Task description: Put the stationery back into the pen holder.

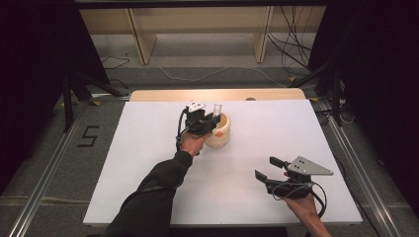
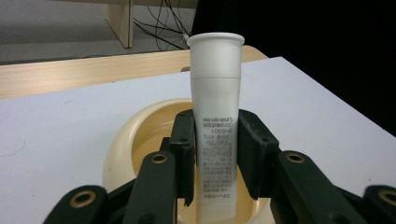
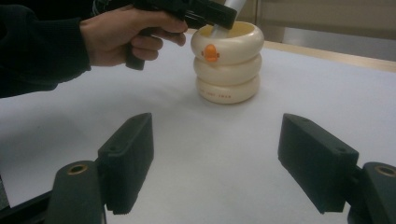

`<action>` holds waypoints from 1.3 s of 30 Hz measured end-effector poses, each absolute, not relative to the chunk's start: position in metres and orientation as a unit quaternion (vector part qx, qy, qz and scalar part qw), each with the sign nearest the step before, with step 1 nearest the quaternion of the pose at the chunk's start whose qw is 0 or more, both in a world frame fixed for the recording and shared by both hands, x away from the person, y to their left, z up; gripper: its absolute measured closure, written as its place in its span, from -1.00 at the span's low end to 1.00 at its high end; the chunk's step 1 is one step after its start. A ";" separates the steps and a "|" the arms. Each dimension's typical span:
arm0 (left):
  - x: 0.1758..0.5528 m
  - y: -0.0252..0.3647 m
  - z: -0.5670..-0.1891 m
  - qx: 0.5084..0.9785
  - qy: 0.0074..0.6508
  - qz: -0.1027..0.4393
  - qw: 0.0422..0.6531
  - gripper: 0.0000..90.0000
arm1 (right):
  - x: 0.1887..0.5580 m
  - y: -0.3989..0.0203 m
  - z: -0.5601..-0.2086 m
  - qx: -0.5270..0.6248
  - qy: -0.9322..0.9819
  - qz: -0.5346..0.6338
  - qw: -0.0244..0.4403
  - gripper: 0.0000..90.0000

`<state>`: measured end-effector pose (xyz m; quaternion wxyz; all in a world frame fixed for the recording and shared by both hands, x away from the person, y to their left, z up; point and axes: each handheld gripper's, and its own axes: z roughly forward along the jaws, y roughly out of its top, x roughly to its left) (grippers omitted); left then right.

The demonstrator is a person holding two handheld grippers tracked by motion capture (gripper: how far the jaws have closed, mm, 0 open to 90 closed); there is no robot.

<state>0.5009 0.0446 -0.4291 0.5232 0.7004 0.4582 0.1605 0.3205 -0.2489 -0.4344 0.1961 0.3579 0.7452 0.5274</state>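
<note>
A white tube (image 2: 216,116) with small printed text stands upright, its cap end up, inside a cream ringed holder (image 2: 135,130). My left gripper (image 2: 216,156) is shut on the tube, one black pad on each side of its middle. From above, the left gripper (image 1: 205,123) sits over the cream holder (image 1: 221,134) with the tube (image 1: 216,109) rising out of it. My right gripper (image 3: 215,158) stands open above bare white table, and from there the holder (image 3: 227,65) shows an orange mark on its upper ring. The right gripper (image 1: 269,169) rests near the table's front right.
A white board (image 1: 148,163) covers the table, with a wooden strip (image 1: 217,94) along its far edge. Beyond it stand wooden shelf legs (image 1: 141,39) and loose cables (image 1: 291,49) on the floor. Metal rails (image 1: 44,173) run along both sides.
</note>
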 end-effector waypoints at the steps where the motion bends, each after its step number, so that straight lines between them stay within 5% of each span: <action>1: 0.501 0.044 -0.429 0.702 0.458 0.161 0.521 0.53 | 0.320 -0.249 -0.434 0.358 0.745 0.527 0.196 -0.39; 22: 0.502 0.038 -0.429 0.721 0.465 0.157 0.490 0.49 | 0.321 -0.249 -0.434 0.358 0.745 0.527 0.196 -0.39; 28: 0.498 0.037 -0.416 0.717 0.467 0.158 0.493 -0.17 | 0.321 -0.249 -0.434 0.359 0.745 0.528 0.196 -0.39; 39: 0.487 0.045 -0.395 0.725 0.466 0.137 0.488 -0.38 | 0.321 -0.249 -0.435 0.359 0.745 0.527 0.196 -0.39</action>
